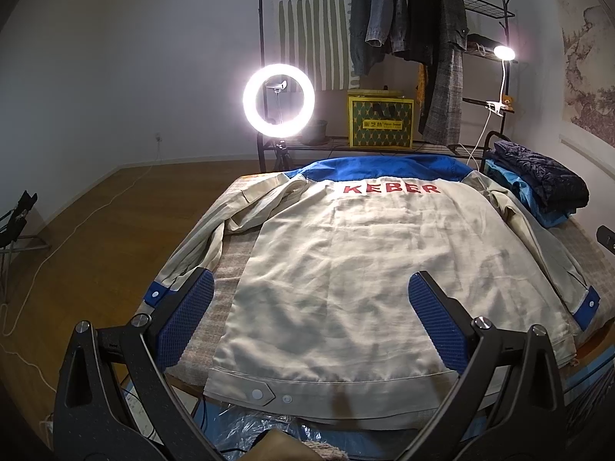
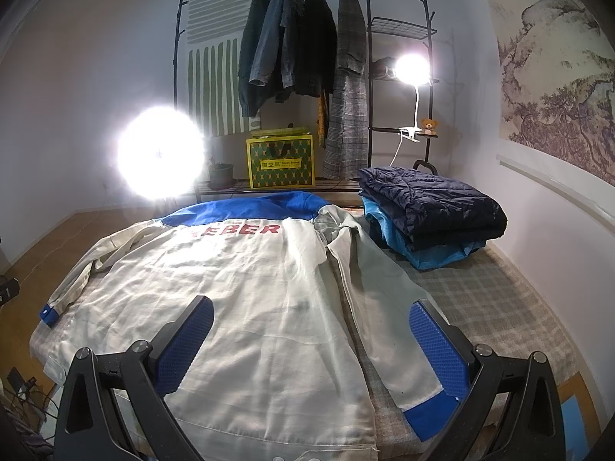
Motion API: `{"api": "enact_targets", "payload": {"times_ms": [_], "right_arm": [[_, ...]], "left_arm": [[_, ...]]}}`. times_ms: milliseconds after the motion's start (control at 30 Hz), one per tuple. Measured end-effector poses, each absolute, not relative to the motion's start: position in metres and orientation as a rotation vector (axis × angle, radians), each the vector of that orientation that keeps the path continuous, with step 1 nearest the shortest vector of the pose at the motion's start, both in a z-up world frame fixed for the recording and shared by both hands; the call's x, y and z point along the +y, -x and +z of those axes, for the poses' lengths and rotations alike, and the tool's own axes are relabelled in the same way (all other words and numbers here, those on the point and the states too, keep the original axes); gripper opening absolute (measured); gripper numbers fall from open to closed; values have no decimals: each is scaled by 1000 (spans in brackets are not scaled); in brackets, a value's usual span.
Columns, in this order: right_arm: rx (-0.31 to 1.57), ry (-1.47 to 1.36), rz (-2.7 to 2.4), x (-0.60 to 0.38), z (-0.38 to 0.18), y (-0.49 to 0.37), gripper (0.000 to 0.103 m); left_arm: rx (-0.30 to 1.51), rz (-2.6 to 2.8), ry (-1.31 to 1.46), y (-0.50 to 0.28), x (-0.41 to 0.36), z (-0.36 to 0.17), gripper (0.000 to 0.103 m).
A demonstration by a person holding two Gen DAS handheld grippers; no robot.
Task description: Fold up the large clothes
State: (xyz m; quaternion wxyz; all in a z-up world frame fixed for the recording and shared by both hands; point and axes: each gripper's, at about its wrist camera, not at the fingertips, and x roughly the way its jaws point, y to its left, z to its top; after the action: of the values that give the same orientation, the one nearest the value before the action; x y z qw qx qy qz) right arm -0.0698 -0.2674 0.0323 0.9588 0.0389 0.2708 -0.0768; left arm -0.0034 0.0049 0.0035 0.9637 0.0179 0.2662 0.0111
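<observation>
Left wrist: jacket (image 1: 346, 269) spread back-up, seemingly unfolded.

Jacket (image 2: 246, 292) hem runs off btm edge in right view; first letters of its red print wash out in ring light (image 2: 160, 153) glare. Blue garments under navy stack (image 2: 434, 199) mostly hidden.

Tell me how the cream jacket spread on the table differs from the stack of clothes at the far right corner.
The cream jacket lies flat and unfolded, back up, sleeves out; the stack of clothes is already folded. The jacket is pale with a blue yoke and red lettering; the stack is dark navy over light blue. The jacket covers most of the table; the stack fills only a corner. Both rest on the same checked cover.
</observation>
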Motion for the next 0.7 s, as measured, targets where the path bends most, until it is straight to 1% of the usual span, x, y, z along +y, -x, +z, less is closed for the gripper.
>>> {"api": "enact_targets", "payload": {"times_ms": [200,367,400,467,500,533,667,700], "right_arm": [[561,-99,-141,-265,34,63,103],[574,-109,-87,-259,42,47,103],[572,-110,-74,-257,44,44,103],[562,-109,-45,-251,48,36,103],[553,-109,-26,-248,50,31,103],[546,-109,-13,-245,51,28,103],[507,-95,78,-226,59,5,103],[503,-90,99,-221,60,0,103]], "left_arm": [[547,50,-32,-2,20,2,103],[592,61,-5,-19,41,-2,103],[602,71,3,-23,47,-3,101],[631,81,23,-32,61,-5,90],[649,88,36,-38,69,-7,83],[667,94,50,-44,77,-9,79],[702,82,120,-68,115,-15,75],[707,97,132,-74,126,-17,71]]}}
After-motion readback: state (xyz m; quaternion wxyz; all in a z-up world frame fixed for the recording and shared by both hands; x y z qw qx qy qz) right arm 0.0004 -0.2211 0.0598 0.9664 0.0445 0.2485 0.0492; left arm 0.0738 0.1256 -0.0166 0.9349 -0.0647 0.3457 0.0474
